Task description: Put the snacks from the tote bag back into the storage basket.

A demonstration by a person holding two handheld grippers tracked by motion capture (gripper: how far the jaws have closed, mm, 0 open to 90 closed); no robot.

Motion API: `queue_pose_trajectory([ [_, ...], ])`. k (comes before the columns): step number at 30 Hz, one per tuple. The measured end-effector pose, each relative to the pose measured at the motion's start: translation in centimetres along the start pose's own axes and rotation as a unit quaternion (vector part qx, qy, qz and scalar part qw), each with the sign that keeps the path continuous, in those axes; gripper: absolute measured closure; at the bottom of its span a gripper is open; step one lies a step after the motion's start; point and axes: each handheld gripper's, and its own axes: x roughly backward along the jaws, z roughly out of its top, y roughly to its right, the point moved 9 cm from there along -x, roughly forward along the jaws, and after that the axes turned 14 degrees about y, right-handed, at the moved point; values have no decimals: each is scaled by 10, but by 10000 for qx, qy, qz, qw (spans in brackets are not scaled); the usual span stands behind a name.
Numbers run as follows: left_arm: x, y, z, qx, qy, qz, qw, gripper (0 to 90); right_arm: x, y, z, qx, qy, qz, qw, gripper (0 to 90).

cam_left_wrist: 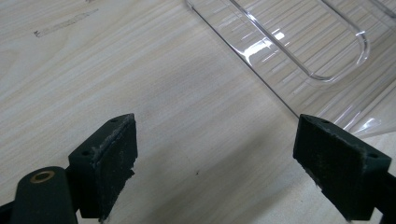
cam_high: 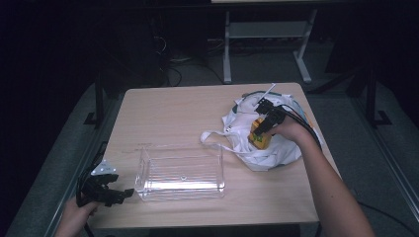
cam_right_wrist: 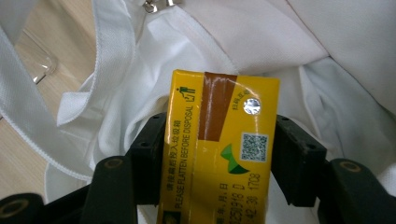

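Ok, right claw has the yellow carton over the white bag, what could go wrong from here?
1. The right claw pinches only the glossy sides of the yellow carton; it might slip or get crushed.
2. The white bag lies loose around the carton, and its strap hangs close, so fabric could snag the claw.
3. The clear bin is light and unheld; the left claw stands open beside it, so a bump may shift it.

One yellow drink carton (cam_right_wrist: 219, 149) is counted, lying against one white cloth bag (cam_high: 242, 136). One clear plastic bin (cam_high: 180, 173) is counted on the one wooden worktop (cam_high: 183, 111). Two hand-held grippers are counted: the left hand-held gripper (cam_high: 121, 195) and the right hand-held gripper (cam_high: 262, 129).
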Motion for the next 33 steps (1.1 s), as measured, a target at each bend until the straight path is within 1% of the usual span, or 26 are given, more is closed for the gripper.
queue_pose_trajectory([
  [3, 0, 0, 0, 13, 9, 2, 10000, 137, -2, -1, -2, 19, -62, 9, 10000, 474],
  [6, 0, 0, 0, 12, 21, 5, 10000, 137, -3, -2, -2, 60, -64, -17, 10000, 496],
  [13, 0, 0, 0, -2, 7, 2, 10000, 137, -2, -3, -2, 168, -126, -105, 9997, 509],
  [22, 0, -1, 0, 17, 19, 8, 10000, 137, -1, -3, -2, 197, -179, -93, 9996, 513],
  [25, 0, -1, 0, 4, -14, 1, 10000, 137, 1, -3, -2, 219, -175, -60, 9996, 513],
  [28, 0, 0, 0, 9, 0, 1, 10000, 137, 5, -2, -1, 244, -153, -82, 9996, 514],
  [32, 0, 0, 0, 10, -1, 9, 10000, 137, 11, -1, 2, 257, -113, -86, 9996, 514],
  [33, 0, 0, 0, -6, 3, 4, 10000, 137, 15, 0, 3, 240, -64, -115, 9996, 514],
])
